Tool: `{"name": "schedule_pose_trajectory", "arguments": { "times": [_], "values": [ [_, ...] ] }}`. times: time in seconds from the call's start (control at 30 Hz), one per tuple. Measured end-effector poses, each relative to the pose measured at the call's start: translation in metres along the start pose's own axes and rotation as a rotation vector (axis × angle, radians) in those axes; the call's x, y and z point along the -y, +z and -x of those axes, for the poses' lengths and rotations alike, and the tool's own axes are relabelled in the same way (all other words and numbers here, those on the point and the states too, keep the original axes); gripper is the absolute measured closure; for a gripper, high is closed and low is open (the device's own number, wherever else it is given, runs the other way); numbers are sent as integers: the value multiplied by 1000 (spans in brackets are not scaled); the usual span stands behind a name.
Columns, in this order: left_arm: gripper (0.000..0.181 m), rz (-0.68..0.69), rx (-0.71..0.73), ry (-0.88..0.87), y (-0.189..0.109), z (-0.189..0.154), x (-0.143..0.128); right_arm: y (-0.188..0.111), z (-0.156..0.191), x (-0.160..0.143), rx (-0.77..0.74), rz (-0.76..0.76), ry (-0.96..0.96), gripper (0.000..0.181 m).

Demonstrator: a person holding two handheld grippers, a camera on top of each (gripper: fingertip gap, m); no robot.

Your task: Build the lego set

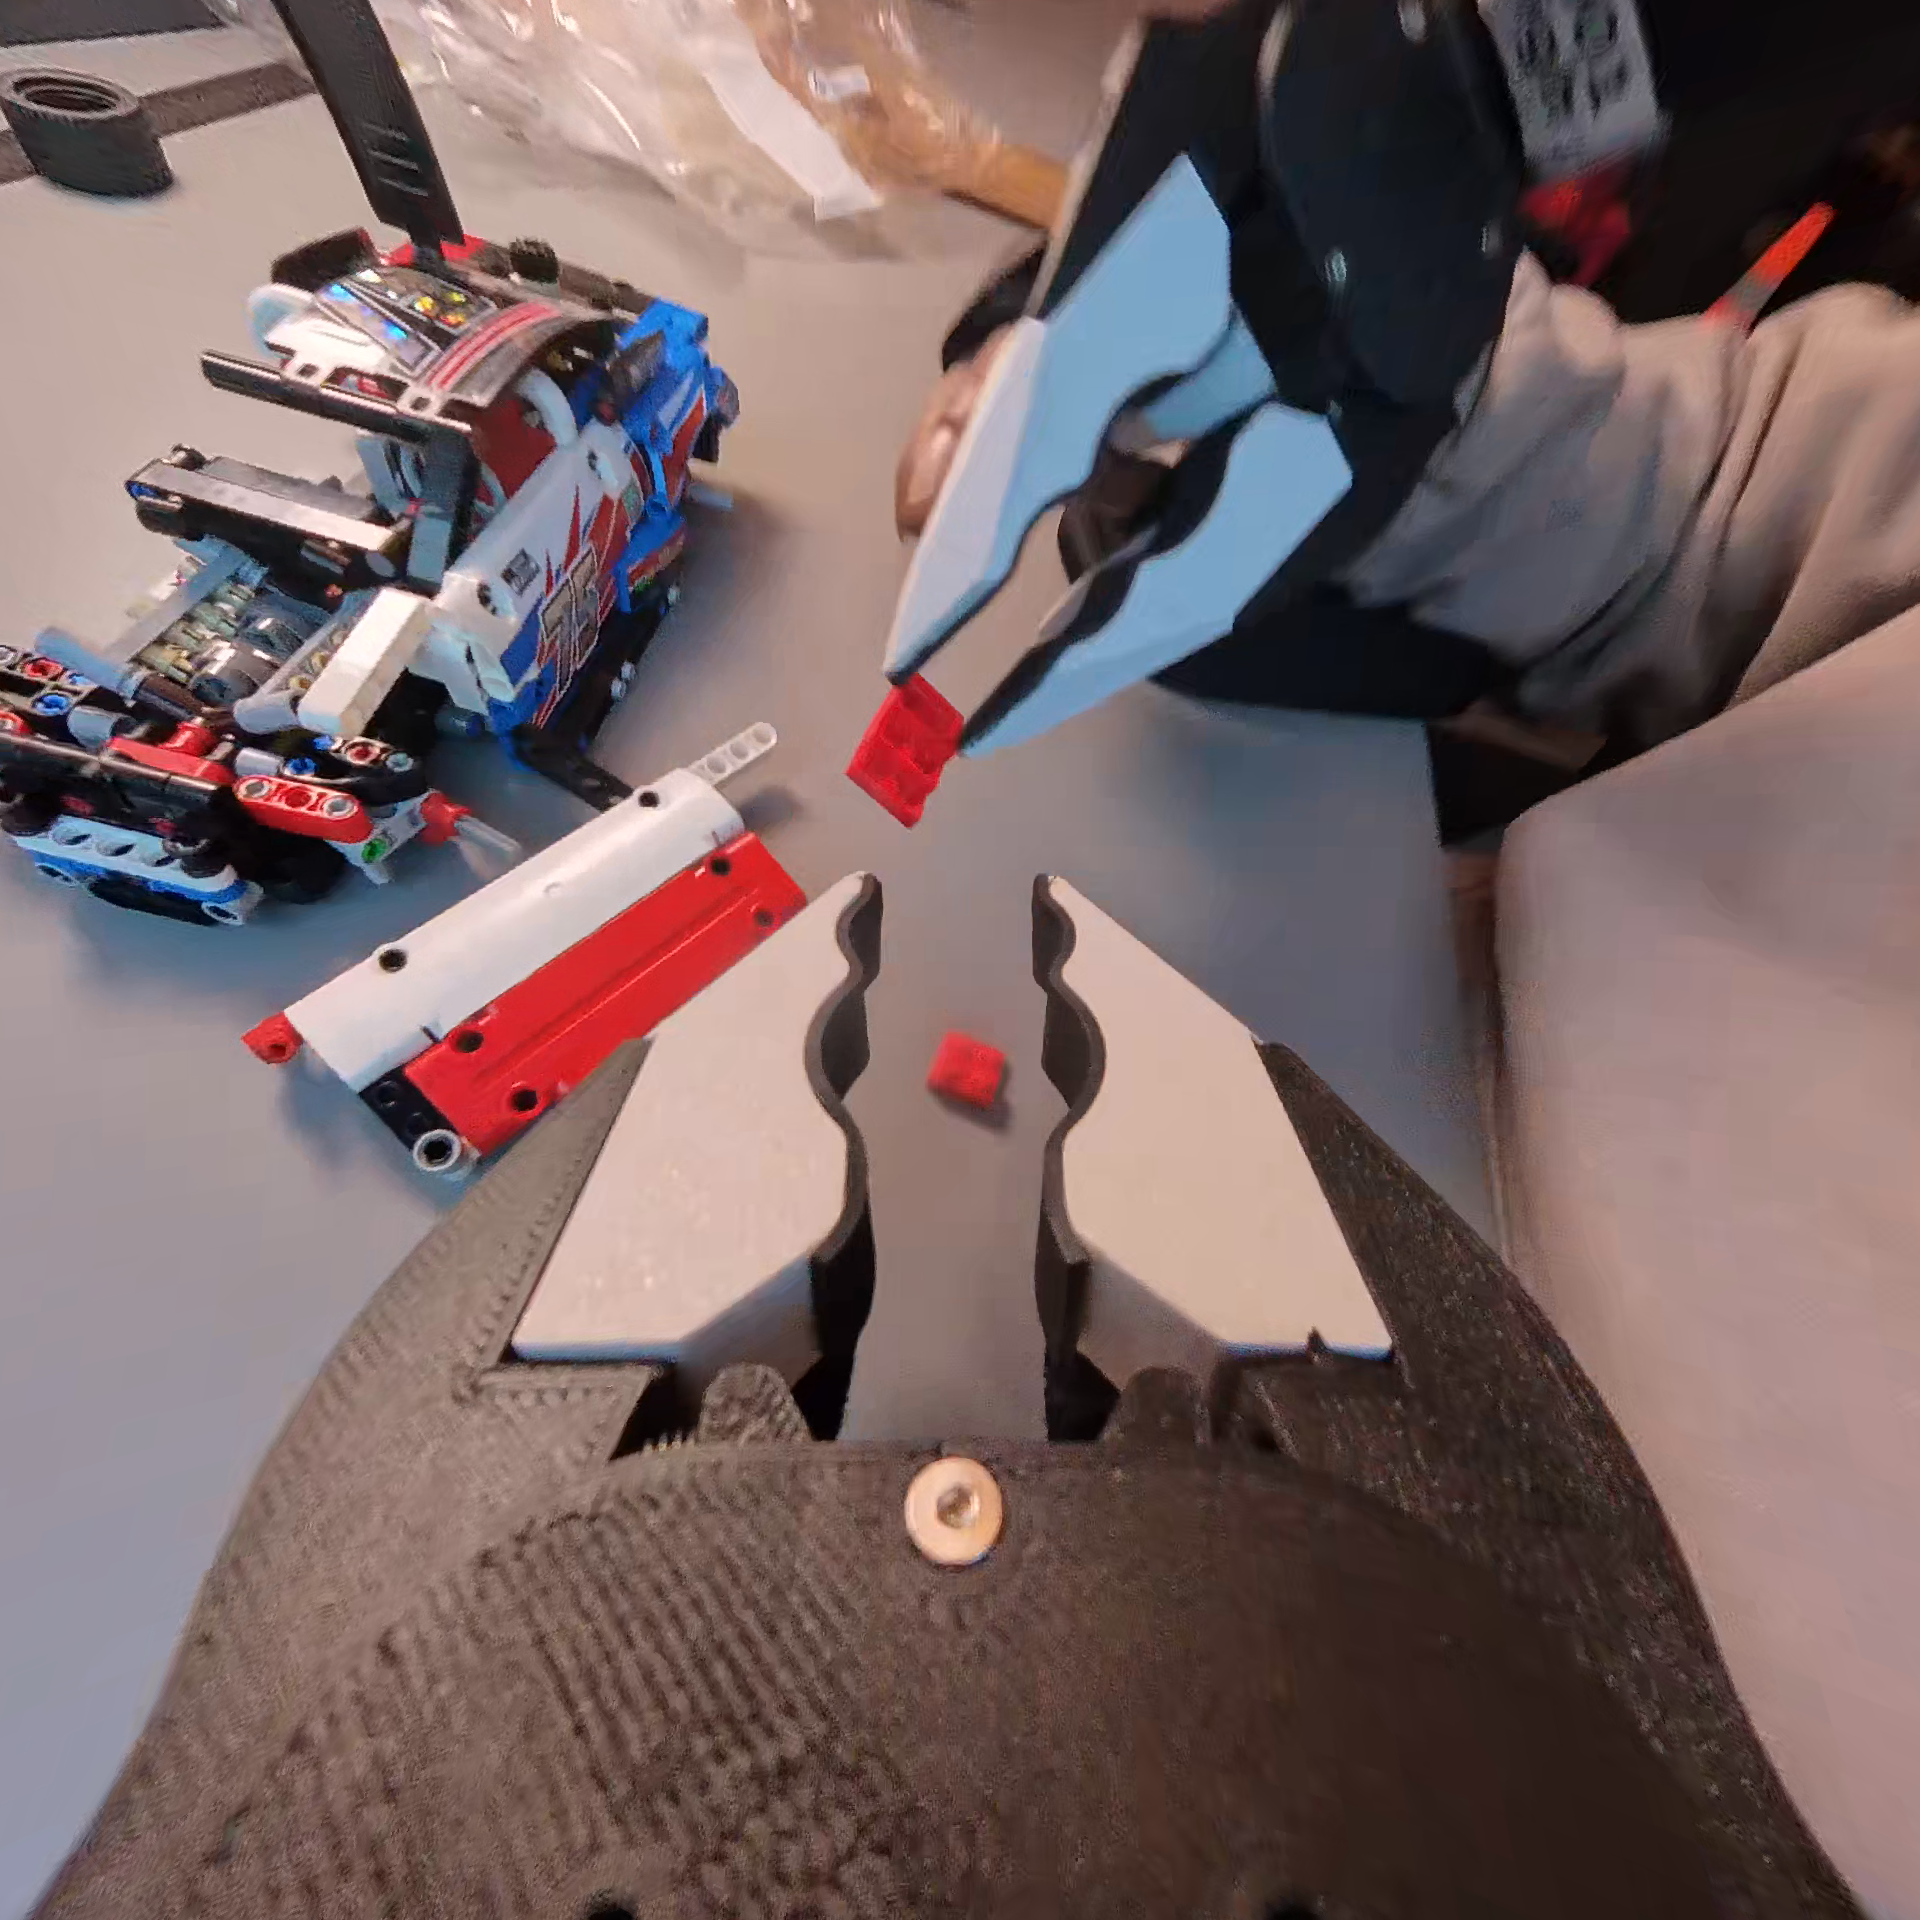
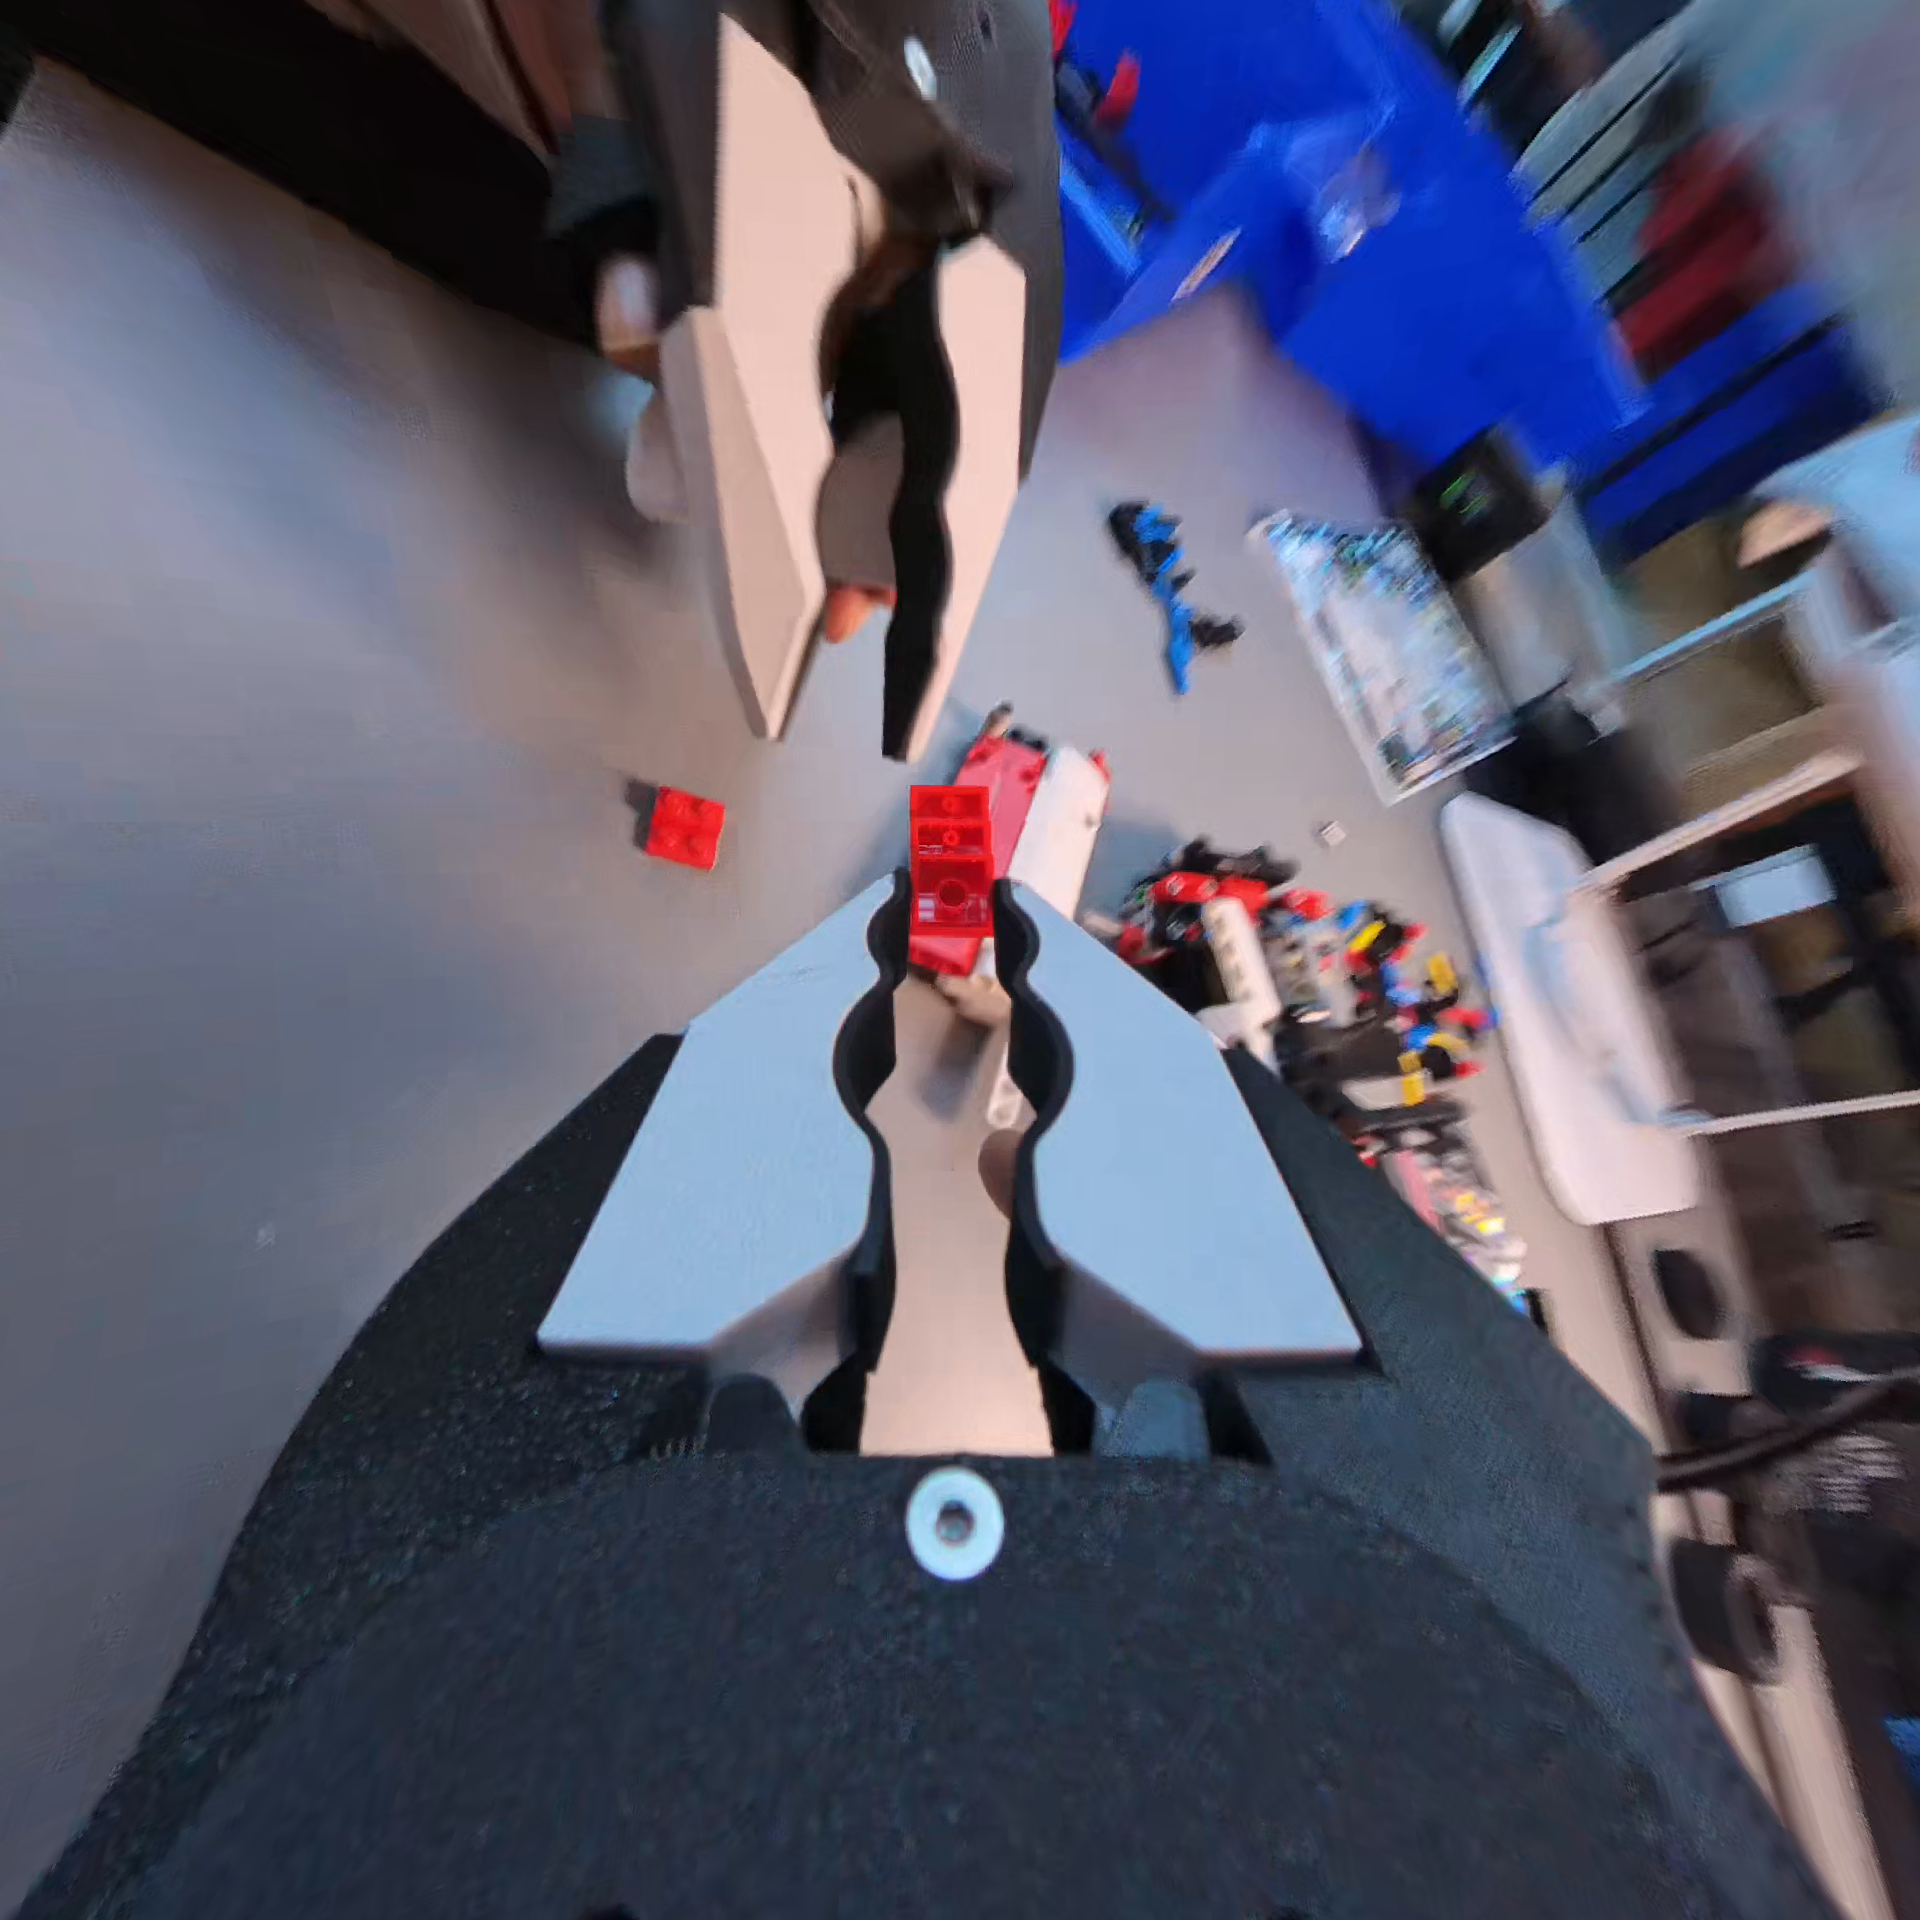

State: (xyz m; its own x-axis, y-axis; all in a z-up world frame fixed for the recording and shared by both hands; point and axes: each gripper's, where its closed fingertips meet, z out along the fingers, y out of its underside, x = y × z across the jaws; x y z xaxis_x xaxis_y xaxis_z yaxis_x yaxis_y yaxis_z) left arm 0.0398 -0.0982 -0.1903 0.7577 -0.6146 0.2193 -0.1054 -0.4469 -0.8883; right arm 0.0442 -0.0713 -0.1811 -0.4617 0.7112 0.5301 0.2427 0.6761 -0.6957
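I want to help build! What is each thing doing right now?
Left gripper: open, empty.
Right gripper: shut on red brick, lifted.
Small red brick: loose on table.
Red and white panel: lying flat.
Toy car: half built.

Both wrist views look steeply down, close over the grey table (image 1: 1195, 831), facing each other and sharing the small red brick (image 1: 966, 1067)
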Motion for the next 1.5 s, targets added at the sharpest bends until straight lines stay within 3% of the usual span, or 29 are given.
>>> {"name": "schedule_pose_trajectory", "arguments": {
  "times": [0.1,0.2,0.37,0.43,0.47,0.57,0.7,0.9,1.03,1.13,1.3,1.5],
  "values": [
    [153,-109,-73,-157,-6,1,18,-3,4,16,-108,-25,-180,169],
    [165,-152,-168,-220,-12,-7,24,-4,8,24,-160,-52,-263,170],
    [178,-139,-154,-69,-16,-15,25,-9,11,38,-196,-113,-329,169],
    [181,-150,-80,107,-19,-15,28,-12,10,41,-179,-156,-255,176],
    [181,-155,-30,233,-21,-15,30,-13,10,43,-145,-187,-173,170],
    [181,-164,83,533,-23,-23,31,-15,20,41,116,-247,195,149],
    [181,-98,168,841,-15,-27,18,-16,31,40,344,-282,438,150],
    [180,-74,173,1051,-9,-38,9,-6,51,32,557,-256,621,167],
    [180,-50,159,1040,-7,-36,3,-2,54,28,555,-228,624,168],
    [177,-2,103,823,-4,-26,-7,7,52,18,466,-144,571,168],
    [151,112,-21,500,3,-21,-26,20,54,5,343,4,443,168],
    [161,201,-32,396,7,-11,-41,26,52,5,268,39,352,168]
  ]
}}
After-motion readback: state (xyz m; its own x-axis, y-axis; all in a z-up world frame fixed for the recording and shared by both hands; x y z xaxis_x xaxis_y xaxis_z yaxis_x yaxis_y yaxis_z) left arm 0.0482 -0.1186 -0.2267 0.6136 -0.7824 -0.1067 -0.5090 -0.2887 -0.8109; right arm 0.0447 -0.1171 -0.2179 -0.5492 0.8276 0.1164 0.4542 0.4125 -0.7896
